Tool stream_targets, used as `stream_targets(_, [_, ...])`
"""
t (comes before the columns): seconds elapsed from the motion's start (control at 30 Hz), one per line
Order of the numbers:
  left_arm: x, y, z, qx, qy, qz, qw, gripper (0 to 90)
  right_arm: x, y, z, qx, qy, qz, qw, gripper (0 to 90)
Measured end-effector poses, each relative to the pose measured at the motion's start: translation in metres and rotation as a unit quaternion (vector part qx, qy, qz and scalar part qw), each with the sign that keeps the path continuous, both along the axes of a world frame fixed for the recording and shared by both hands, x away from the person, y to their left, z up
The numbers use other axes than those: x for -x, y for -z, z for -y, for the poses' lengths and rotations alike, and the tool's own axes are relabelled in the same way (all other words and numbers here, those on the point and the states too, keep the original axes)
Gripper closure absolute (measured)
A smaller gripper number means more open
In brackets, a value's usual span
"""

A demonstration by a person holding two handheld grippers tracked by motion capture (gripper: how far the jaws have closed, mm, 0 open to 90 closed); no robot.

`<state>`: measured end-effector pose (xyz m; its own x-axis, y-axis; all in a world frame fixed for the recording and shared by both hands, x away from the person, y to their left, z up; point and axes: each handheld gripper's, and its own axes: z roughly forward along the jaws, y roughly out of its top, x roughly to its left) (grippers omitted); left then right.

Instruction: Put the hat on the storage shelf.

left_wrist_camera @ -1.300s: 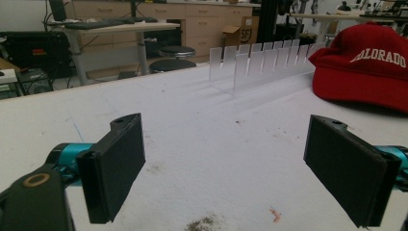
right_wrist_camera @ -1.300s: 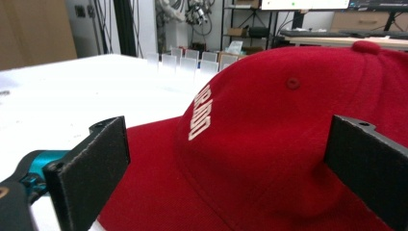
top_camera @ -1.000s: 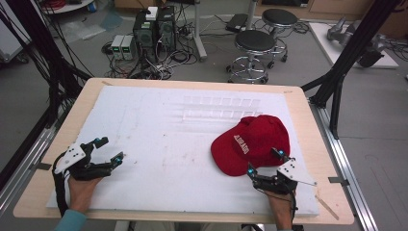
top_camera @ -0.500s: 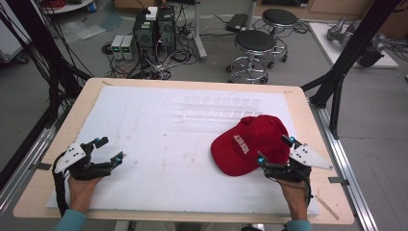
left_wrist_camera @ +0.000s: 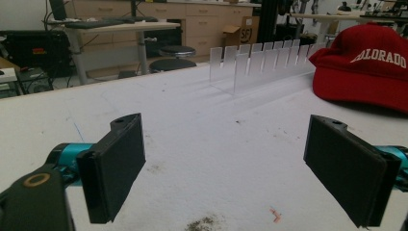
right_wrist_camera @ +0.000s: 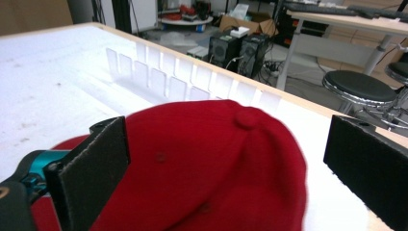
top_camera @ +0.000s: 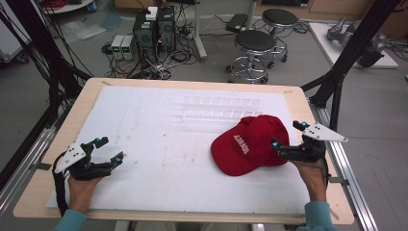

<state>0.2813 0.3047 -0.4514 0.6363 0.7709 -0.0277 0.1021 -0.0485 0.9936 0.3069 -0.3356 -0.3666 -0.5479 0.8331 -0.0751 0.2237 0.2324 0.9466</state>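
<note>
Since a second ago, right gripper (top_camera: 289, 136) shifted from the cap's 6 o'clock edge round to its 3 o'clock side, raised slightly. Jaws apart, nothing clamped, aimed across the crown. Red cap (top_camera: 250, 143) lying on white mat (top_camera: 159, 125), right of centre. Left gripper (top_camera: 107, 150) unmoved at 8 o'clock, jaws wide apart, empty. Clear rack (top_camera: 219, 107) at cap's 11 o'clock.

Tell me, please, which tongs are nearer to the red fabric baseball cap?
Right. The right tongs hover open at the red fabric baseball cap's edge; the left tongs rest open far across the white table.
</note>
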Motion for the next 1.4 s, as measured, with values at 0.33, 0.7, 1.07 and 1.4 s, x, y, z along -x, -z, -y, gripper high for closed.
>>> stream_targets(0.33, [0.0, 0.0, 0.0, 0.0, -0.002, 0.0, 1.0, 14.7, -0.022, 0.009, 0.021, 0.006, 0.002, -0.033, 0.9994, 4.2])
stream_targets(0.7, [0.0, 0.0, 0.0, -0.004, -0.002, 0.0, 1.0, 14.7, -0.035, 0.017, 0.03, 0.032, -0.006, -0.079, 0.9963, 7.3])
stream_targets(1.07, [0.0, 0.0, 0.001, -0.008, -0.002, 0.001, 1.0, 14.8, -0.045, 0.025, 0.027, 0.047, -0.022, -0.109, 0.9927, 17.5])
stream_targets(1.4, [0.0, 0.0, 0.002, -0.012, -0.001, 0.002, 0.9999, 14.8, -0.048, 0.029, 0.022, 0.06, -0.051, -0.145, 0.9862, 45.6])
